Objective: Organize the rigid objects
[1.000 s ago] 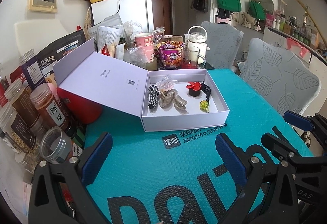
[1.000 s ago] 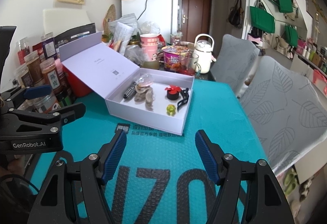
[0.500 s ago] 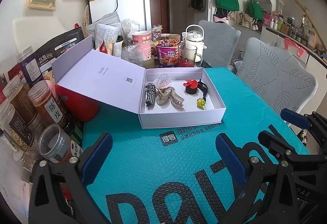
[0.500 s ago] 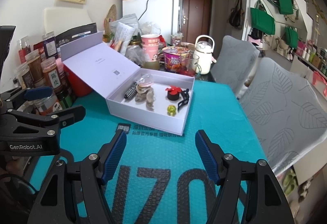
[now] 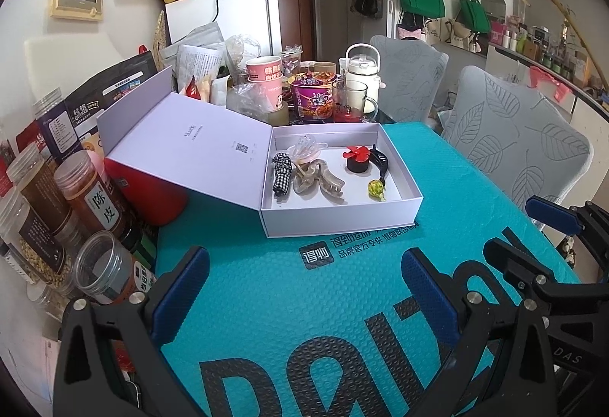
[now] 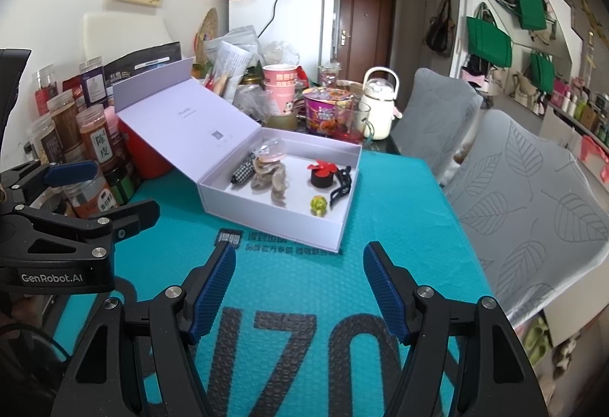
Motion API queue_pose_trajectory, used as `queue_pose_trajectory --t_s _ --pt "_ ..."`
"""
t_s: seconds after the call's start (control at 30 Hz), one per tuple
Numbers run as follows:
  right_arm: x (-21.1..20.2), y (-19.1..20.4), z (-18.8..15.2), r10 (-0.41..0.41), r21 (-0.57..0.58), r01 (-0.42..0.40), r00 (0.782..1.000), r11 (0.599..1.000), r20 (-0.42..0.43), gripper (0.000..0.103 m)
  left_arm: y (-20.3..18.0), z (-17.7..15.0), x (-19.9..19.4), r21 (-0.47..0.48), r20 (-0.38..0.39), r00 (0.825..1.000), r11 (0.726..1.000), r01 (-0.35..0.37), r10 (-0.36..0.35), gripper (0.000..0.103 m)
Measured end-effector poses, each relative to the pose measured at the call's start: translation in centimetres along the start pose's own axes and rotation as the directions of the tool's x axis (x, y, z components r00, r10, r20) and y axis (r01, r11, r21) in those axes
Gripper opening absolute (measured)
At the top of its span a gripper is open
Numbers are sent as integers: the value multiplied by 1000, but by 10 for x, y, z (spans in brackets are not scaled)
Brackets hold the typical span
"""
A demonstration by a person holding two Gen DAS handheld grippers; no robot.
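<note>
An open lilac box [image 5: 342, 217] [image 6: 274, 222] sits on the teal mat, its lid [image 5: 186, 146] folded back to the left. Inside lie a checked hair clip [image 5: 281, 173], a translucent claw clip [image 5: 323, 181], a red flower on a black base [image 5: 356, 158], a black clip [image 5: 380, 160] and a yellow-green bead [image 5: 376, 188]. My left gripper [image 5: 304, 272] is open and empty, a short way in front of the box. My right gripper [image 6: 298, 268] is open and empty, also in front of the box.
Several jars [image 5: 87, 196] crowd the table's left edge beside a red tin [image 5: 152, 188]. Cups, noodle bowls [image 5: 316, 93] and a white kettle [image 5: 361, 74] stand behind the box. Grey chairs [image 5: 521, 150] stand to the right. The teal mat [image 5: 285, 302] lies under both grippers.
Both grippers have drawn slightly back and up from the box, which now looks a little farther. Both stay open; the box contents have not moved.
</note>
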State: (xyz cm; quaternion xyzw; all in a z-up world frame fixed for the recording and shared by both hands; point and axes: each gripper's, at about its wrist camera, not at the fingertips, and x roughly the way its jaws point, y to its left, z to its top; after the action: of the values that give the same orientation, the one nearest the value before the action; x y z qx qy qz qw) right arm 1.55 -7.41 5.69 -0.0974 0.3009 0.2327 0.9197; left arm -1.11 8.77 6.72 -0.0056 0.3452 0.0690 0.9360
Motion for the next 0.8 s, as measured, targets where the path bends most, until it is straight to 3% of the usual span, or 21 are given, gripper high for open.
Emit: queue_pose_trajectory --t_s 0.8 --pt "-1 -2 -2 -6 -6 6 1000 1000 7 70 -3 -1 1 16 -16 1000 1000 -3 4 103"
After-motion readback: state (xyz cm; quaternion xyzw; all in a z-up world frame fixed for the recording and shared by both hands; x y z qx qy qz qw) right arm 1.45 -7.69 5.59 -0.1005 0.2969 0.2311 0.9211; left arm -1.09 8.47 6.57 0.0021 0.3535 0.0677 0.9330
